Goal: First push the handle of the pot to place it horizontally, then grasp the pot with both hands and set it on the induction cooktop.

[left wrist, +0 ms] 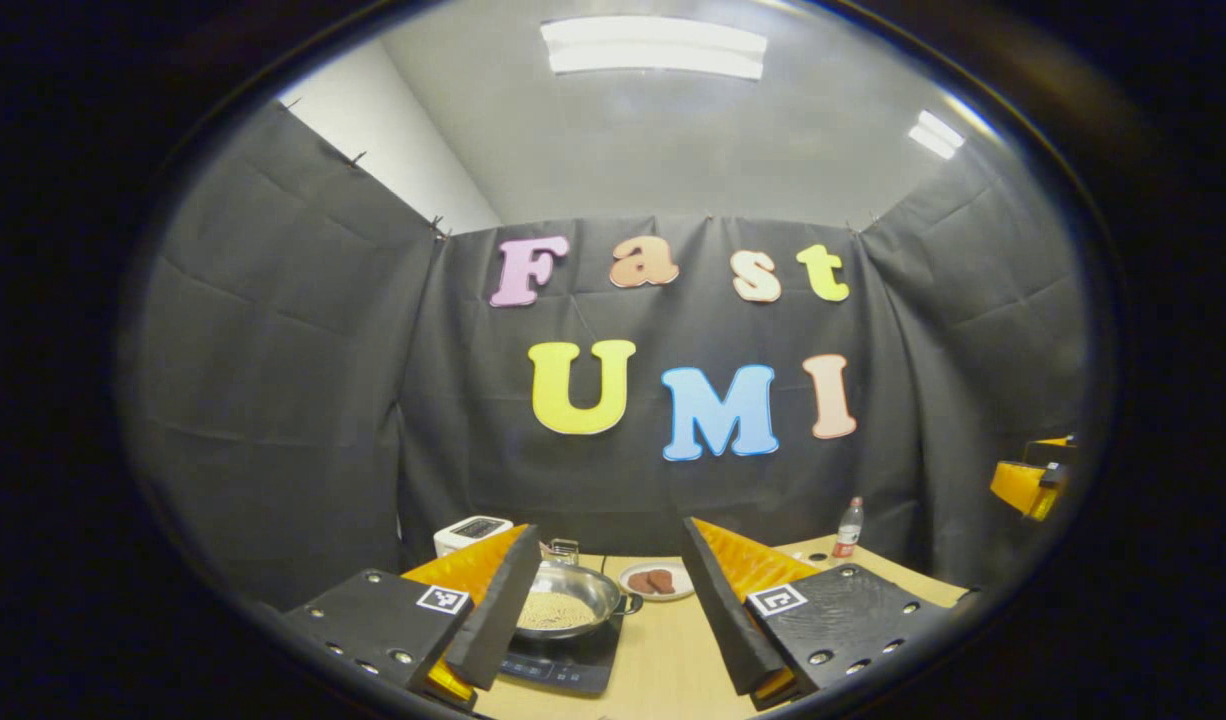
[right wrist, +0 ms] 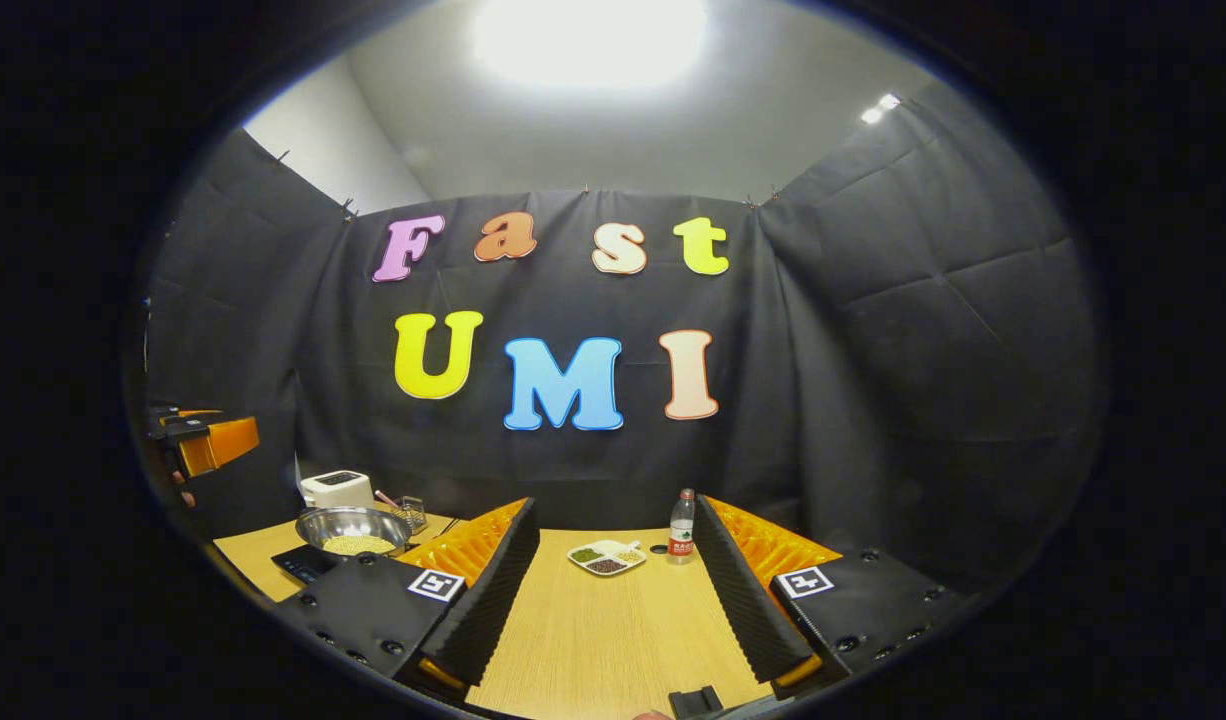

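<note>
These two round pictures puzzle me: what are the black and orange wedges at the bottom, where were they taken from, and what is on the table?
No robot here: a person holds a two-finger gripper in each hand, and a fisheye camera rides on each one, looking forward along its fingers. The wedges are those fingers. In the left gripper view, the left gripper has its jaws wide apart, holding nothing. In the right gripper view, the right gripper is open and empty too. On the wooden table a steel pot with grain inside sits on a black induction cooktop. Behind it stands a white appliance. There are also a small plate, a divided dish and a water bottle.
</note>
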